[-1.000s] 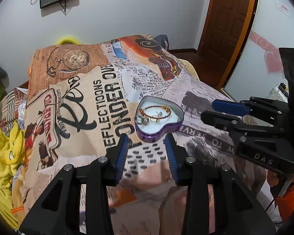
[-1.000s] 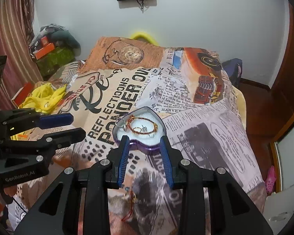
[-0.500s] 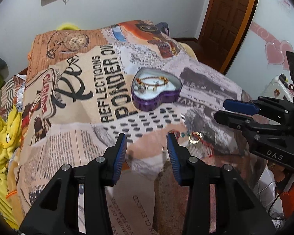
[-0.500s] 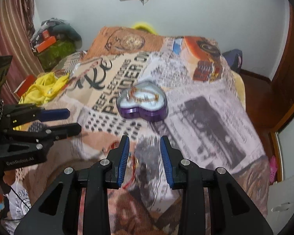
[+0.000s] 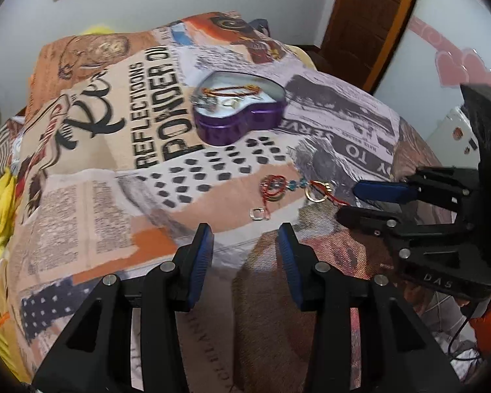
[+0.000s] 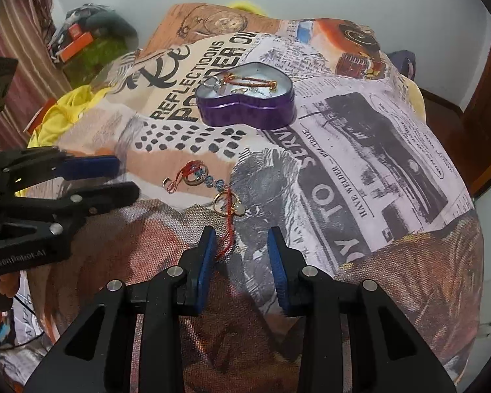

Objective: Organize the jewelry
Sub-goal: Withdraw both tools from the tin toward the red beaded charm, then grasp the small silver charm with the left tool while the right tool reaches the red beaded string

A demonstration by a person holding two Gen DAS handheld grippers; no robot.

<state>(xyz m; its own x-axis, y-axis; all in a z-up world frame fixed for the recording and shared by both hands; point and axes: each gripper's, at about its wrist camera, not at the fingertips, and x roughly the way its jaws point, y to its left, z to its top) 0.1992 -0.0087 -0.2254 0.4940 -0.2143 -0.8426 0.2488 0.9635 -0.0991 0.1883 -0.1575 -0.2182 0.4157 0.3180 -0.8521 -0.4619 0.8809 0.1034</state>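
Note:
A purple heart-shaped tin (image 5: 239, 114) sits open on the printed bedspread (image 5: 114, 170) and holds a gold and red bracelet and rings; it also shows in the right wrist view (image 6: 245, 104). A red thread bracelet with blue beads and gold rings (image 5: 294, 190) lies loose on the cloth nearer me, also in the right wrist view (image 6: 212, 186). A small silver square ring (image 5: 258, 214) lies beside it. My left gripper (image 5: 245, 232) is open and empty, just short of the silver ring. My right gripper (image 6: 242, 239) is open and empty over the red thread's tail.
A yellow cloth (image 6: 59, 111) lies at the bed's left side. A pile of clutter (image 6: 88, 42) sits at the far left by a striped curtain. A wooden door (image 5: 373, 19) stands at the right. The bed's near edge drops off below both grippers.
Both grippers have drawn back toward the bed's near edge, away from the tin. The loose bracelet and rings have come into view in front of them.

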